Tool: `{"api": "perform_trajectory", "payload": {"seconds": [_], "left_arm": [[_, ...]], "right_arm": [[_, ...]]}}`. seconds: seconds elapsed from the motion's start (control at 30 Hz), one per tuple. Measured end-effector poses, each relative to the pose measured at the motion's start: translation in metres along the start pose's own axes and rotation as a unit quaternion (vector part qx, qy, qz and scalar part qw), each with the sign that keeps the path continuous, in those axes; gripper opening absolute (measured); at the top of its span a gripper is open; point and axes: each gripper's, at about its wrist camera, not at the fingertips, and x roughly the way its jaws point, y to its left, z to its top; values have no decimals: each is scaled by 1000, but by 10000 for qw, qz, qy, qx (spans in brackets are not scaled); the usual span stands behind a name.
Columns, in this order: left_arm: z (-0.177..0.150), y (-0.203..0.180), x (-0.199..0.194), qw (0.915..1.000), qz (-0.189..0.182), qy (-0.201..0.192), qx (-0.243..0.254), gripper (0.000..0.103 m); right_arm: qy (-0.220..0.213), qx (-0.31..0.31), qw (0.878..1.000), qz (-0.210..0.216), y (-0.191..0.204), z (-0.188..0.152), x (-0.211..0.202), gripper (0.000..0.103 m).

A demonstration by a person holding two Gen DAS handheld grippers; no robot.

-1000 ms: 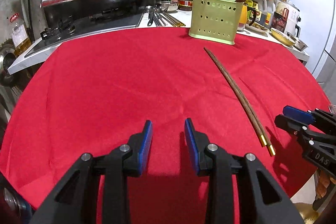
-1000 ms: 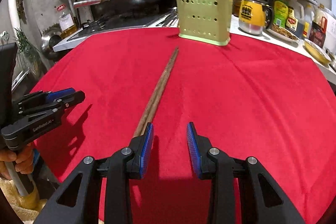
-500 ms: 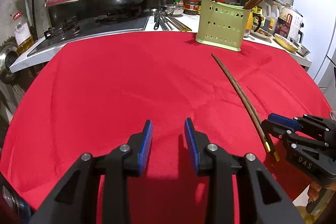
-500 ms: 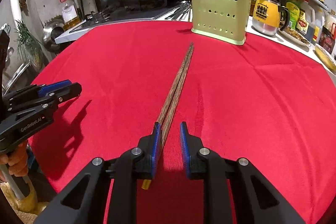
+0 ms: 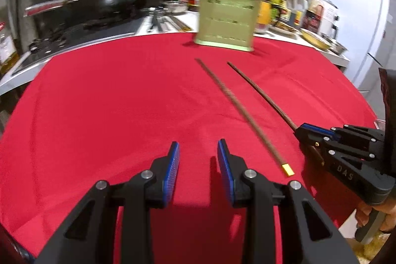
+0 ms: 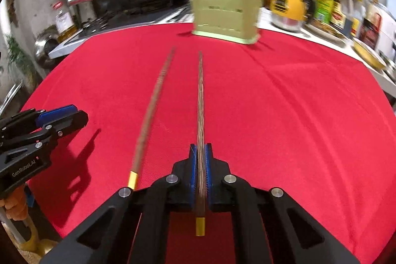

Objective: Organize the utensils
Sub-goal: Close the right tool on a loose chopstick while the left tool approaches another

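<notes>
Right gripper has just been closing and now pinches one chopstick near its gold-capped end — presumably bound for the green holder at the red cloth's far edge — its mate lying alongside.

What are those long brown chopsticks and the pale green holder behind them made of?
Long brown chopsticks: apparently dark wood, with streaky grain and shiny gold, metal-looking end caps. Pale green holder: probably matte plastic or coated metal, with rows of punched holes; blur leaves it open.
</notes>
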Motion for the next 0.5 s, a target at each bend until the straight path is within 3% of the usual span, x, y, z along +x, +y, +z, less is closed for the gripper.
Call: {"api": "perform_trajectory", "payload": {"seconds": [0.3, 0.5], "left_arm": [[20, -49, 29, 9990, -371, 234, 63, 31], [25, -67, 45, 9988, -267, 376, 176, 35]], "right_arm": [[-70, 269, 9990, -352, -44, -18, -18, 7], [-103, 322, 9989, -335, -53, -20, -20, 7]]}}
